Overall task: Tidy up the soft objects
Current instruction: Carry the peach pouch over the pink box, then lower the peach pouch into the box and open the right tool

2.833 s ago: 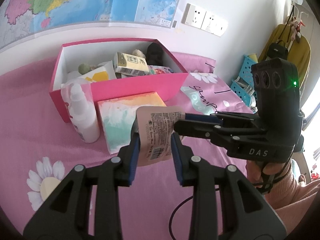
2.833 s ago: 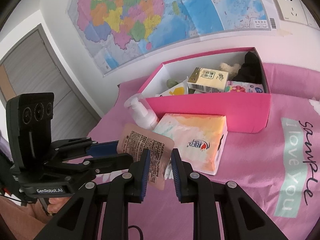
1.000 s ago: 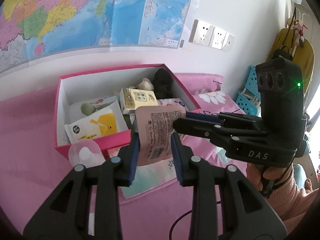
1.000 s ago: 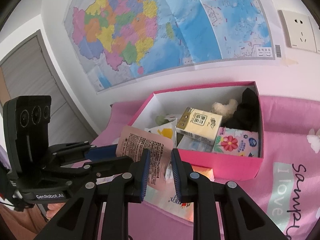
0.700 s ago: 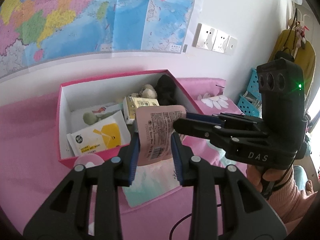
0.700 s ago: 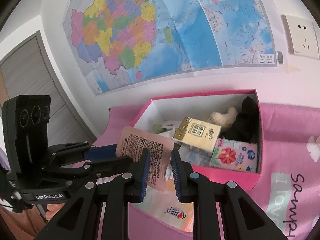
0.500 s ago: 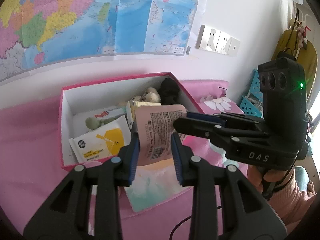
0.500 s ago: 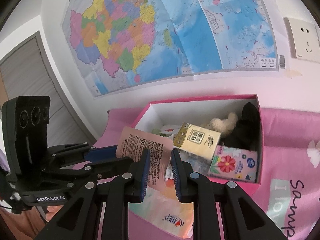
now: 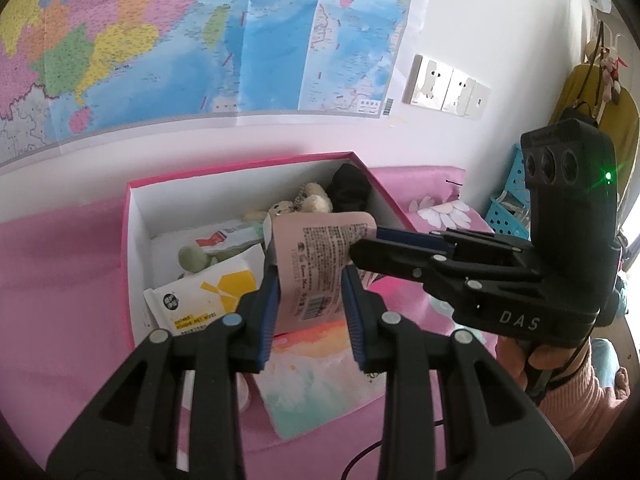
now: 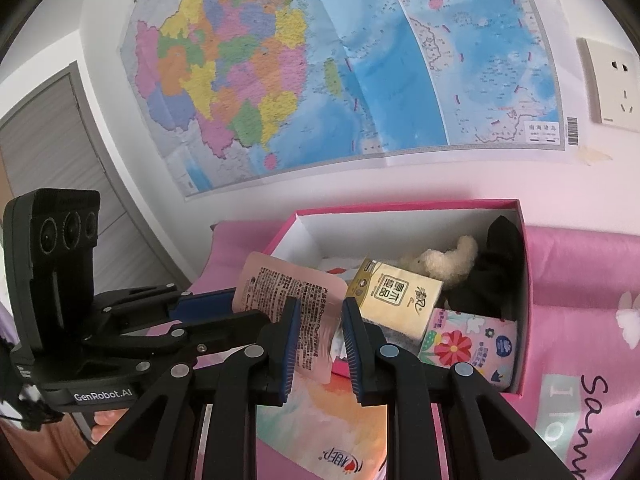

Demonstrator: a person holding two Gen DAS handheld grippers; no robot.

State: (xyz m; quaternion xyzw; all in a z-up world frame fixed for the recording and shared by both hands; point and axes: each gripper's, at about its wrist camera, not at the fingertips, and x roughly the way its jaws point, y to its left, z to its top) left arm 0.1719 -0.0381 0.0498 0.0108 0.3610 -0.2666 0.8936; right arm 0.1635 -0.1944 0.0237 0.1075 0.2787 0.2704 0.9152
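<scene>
Two grippers meet on one flat pink sachet (image 9: 320,264), and both pairs of jaws are closed on it. The left gripper (image 9: 310,300) pinches the sachet's lower end, its barcode showing just above the blue pads, while the right gripper (image 9: 362,242) comes in from the side and clamps the sachet's upper corner. In the right wrist view the right gripper (image 10: 318,332) has the sachet's edge squeezed against its left pad, and the left gripper (image 10: 218,310) reaches in from the left.

Beyond the jaws stands one pink box (image 9: 125,248) with white inner walls, and the sachet hangs in front of it, clear of the bedspread. I count in the box: one white and yellow wipes pack (image 9: 208,290) to the left of the left gripper's jaws, one green roller (image 9: 192,258) behind it, one beige plush toy (image 10: 448,260), one black cloth item (image 10: 500,264) in the far corner, one cream tissue box (image 10: 394,298) just right of the right gripper's jaws, and one flowered tissue pack (image 10: 468,344) beside that.

Below the jaws, outside the box, lies one pastel tissue pack (image 9: 316,376) on the pink bedspread (image 9: 52,300). One map (image 10: 320,64) covers the wall behind
</scene>
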